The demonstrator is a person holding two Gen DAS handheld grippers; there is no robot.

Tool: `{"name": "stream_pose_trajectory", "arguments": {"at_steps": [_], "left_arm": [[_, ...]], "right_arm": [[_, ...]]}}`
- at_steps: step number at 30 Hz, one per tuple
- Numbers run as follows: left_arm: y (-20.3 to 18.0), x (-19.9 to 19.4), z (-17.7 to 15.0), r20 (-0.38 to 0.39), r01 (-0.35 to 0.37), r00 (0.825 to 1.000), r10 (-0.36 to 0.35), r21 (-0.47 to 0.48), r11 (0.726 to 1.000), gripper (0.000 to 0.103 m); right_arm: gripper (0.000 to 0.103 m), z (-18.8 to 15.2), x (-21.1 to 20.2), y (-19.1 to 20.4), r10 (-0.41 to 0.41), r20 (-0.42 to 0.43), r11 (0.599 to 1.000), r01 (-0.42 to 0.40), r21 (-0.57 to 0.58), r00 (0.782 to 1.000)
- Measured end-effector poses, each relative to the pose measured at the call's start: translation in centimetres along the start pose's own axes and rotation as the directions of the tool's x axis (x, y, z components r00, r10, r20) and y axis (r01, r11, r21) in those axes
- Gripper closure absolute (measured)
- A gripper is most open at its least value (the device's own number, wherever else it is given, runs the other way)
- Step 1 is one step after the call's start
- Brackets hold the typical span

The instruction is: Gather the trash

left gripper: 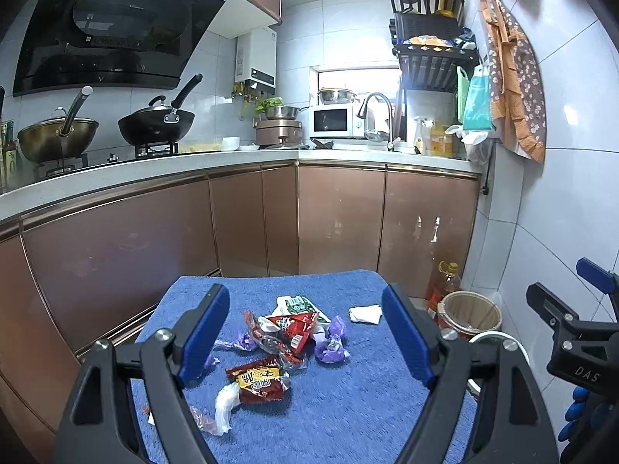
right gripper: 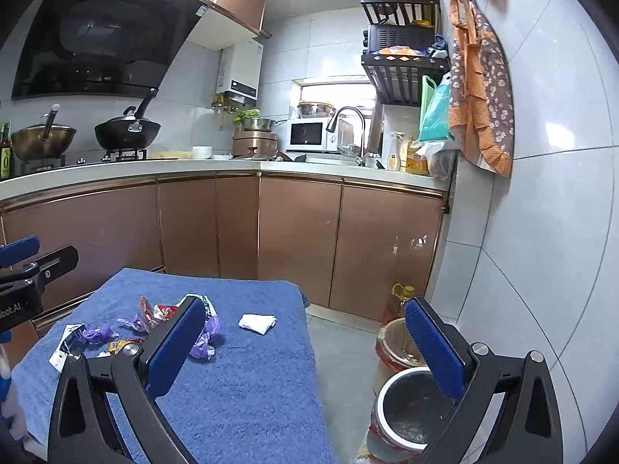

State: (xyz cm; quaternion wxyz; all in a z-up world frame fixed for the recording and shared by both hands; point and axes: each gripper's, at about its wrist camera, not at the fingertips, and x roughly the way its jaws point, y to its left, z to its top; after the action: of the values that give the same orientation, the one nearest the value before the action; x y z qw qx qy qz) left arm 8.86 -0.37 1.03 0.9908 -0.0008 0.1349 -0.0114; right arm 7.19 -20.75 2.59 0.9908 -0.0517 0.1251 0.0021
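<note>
A pile of wrappers lies on a blue towel over a small table. It holds a red snack packet, red crumpled wrappers, purple wrappers and a white paper scrap. My left gripper is open above the pile and empty. My right gripper is open and empty over the towel's right edge. The white scrap and purple wrappers show there too. A white-rimmed bin stands on the floor to the right, under the right finger.
A second lined bucket and an oil bottle stand behind the bin by the tiled wall. Brown cabinets and a counter with woks, microwave and sink run behind the table. The other gripper shows at the right edge of the left wrist view.
</note>
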Motion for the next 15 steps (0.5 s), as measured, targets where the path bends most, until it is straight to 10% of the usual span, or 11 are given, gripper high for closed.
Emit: {"name": "stream_pose_trajectory", "arguments": {"at_steps": [15], "left_arm": [[-1.7, 3.3, -1.6, -0.060, 0.109, 0.992, -0.108, 0.027, 0.994, 0.023]], "right_arm": [[0.000, -0.6, 2.9, -2.6, -0.036, -0.030, 0.994, 0.039, 0.102, 0.999]]}}
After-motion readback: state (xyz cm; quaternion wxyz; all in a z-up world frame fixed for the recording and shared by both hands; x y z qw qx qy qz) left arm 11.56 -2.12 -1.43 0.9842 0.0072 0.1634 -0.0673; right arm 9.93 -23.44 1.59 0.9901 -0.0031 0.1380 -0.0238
